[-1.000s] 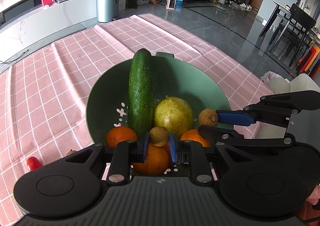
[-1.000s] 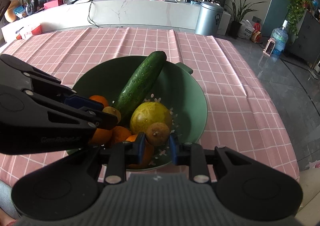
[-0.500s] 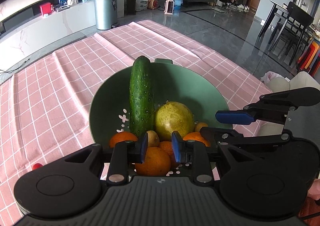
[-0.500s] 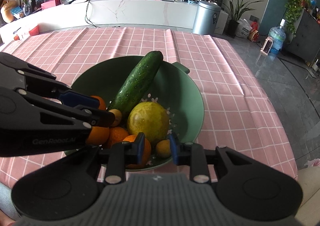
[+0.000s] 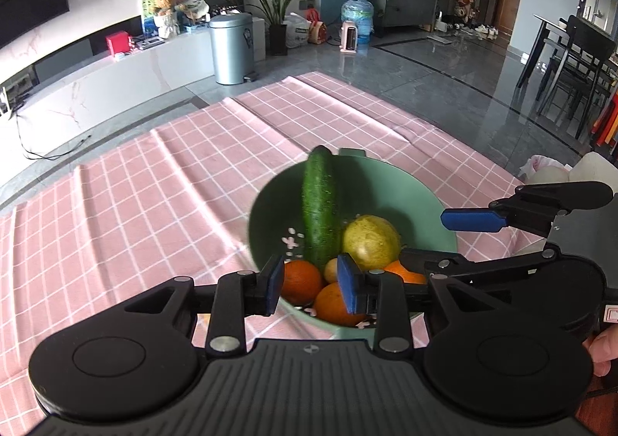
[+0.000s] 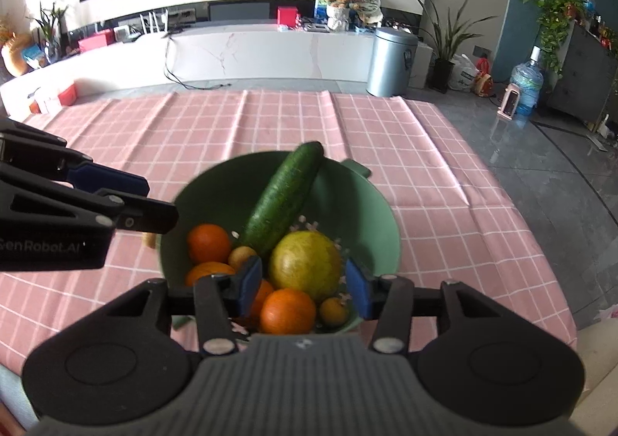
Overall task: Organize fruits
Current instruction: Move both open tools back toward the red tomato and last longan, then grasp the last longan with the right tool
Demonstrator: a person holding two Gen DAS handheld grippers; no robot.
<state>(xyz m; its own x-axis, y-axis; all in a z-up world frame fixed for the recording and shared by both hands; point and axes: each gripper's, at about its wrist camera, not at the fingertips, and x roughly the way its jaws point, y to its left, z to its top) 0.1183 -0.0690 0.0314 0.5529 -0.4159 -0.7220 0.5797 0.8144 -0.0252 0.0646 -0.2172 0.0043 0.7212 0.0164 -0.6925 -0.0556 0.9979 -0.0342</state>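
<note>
Left gripper (image 5: pixel 311 283) jaws released, nothing between them. Right gripper (image 6: pixel 305 283) jaws also spread apart and empty. Both hover just above the near rim of the green bowl (image 6: pixel 388 239), which sits on the tabletop with a pink checked cloth (image 6: pixel 231 126).

In the bowl: a cucumber (image 6: pixel 284 200) leaning toward the far rim, a big yellow-green round fruit (image 6: pixel 305 266) on the right, several oranges (image 6: pixel 208 242) on the near left, and two small brown fruits, one (image 6: pixel 241 256) by the cucumber's base and one (image 6: pixel 334 311) at the near rim.

One small brownish piece (image 6: pixel 148 239) lies on the cloth just left of the bowl, partly hidden by the left gripper; probably still to go in. Otherwise the task looks nearly done.
</note>
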